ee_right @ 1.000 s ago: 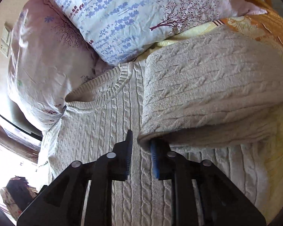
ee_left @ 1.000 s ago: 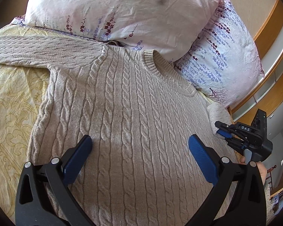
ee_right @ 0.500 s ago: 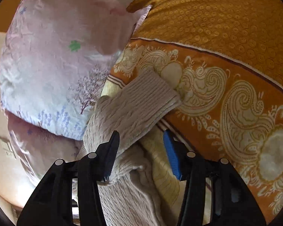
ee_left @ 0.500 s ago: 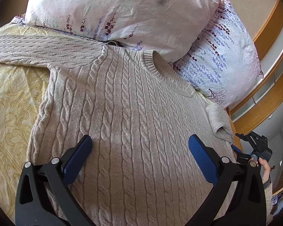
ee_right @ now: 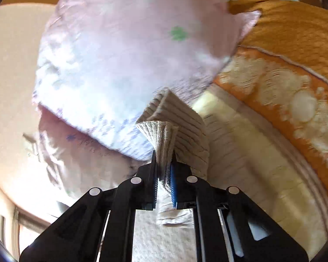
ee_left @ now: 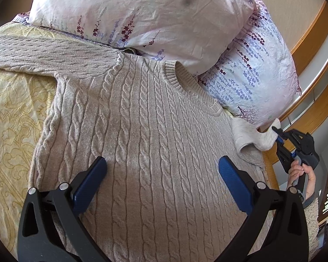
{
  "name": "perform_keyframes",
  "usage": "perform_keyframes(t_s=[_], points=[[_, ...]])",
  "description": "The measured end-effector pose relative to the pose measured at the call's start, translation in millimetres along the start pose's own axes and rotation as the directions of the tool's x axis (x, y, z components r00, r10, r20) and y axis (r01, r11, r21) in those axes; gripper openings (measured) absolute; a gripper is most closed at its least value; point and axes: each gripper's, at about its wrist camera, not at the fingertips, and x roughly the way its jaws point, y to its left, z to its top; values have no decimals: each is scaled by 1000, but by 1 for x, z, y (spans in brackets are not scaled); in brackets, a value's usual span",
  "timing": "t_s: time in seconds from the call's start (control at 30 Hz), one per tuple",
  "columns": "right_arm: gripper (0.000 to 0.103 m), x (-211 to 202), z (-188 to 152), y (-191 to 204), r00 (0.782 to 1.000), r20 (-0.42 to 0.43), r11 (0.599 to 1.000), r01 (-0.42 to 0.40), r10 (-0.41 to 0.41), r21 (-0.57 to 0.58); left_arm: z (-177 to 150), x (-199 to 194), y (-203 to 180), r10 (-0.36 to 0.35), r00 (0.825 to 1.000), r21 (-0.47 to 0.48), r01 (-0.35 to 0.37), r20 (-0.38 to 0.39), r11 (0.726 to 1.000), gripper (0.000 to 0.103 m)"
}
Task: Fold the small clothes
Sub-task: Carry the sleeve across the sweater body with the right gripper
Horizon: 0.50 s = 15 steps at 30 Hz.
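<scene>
Change: since half a second ago our right gripper (ee_right: 164, 170) has closed on the sleeve cuff (ee_right: 161, 135), which then lay loose between its parted fingers; our left gripper (ee_left: 161, 170) has kept its place.
Right gripper: we have its two pads pinched together on the ribbed cuff, knit bunched between them; in the left wrist view it shows at the far right edge (ee_left: 280, 136), held by a hand (ee_left: 301, 174), with the cuff end lifted off the bed.
Left gripper: we hold its fingers (ee_left: 89, 179) wide apart above the lower chest of the sweater, nothing between them.
Sweater (ee_left: 142, 131): beige cable knit, lying flat on the yellow patterned bedspread (ee_left: 13, 113), neckline toward the pillows, one sleeve spread out to the left.
Pillows: a pink floral pillow (ee_left: 142, 11) and a white one with purple flowers (ee_left: 255, 76) lie just beyond the collar.
Blanket: an orange patterned blanket (ee_right: 295, 50) sits right of the cuff in the right wrist view, which is blurred.
</scene>
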Motion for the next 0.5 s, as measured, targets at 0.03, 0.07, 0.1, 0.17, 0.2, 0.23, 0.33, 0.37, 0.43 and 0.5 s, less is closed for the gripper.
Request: perform_keyframes(t_s=[0.03,0.07,0.1,0.17,0.2,0.23,0.33,0.37,0.43,0.5], points=[[10,14,-8,13,999,-39,999,-25,24,-27,0,0,0,-1,1000,0,1,0,1000,101],[10,28,-19,24,996,-83,998,-42,38,-51,0,0,0,-4,1000,-1,4,0,1000,101],[10,47,-30,33,991,-132,996,-45,34,-78,0,0,0,-8,1000,-3,8,1,1000,101],[9,81,-52,44,979,-203,991,-14,-14,-132,0,-1,2,-25,1000,-10,25,5,1000,101],[9,95,-64,46,971,-235,989,8,-44,-150,1,-1,2,-34,999,-13,34,7,999,101],[9,110,-73,45,962,-265,987,28,-70,-157,1,-1,3,-42,999,-16,43,9,999,101],[9,140,-92,45,943,-313,985,64,-113,-161,1,-4,5,-74,997,-24,74,19,997,101],[9,145,-95,46,941,-318,984,66,-116,-164,1,-5,6,-89,996,-31,90,28,996,101],[9,154,-101,54,938,-327,981,60,-119,-186,6,-13,12,-141,990,-38,142,27,989,101],[9,161,-109,67,934,-340,976,40,-113,-213,19,-25,22,-151,988,-56,152,24,987,101]])
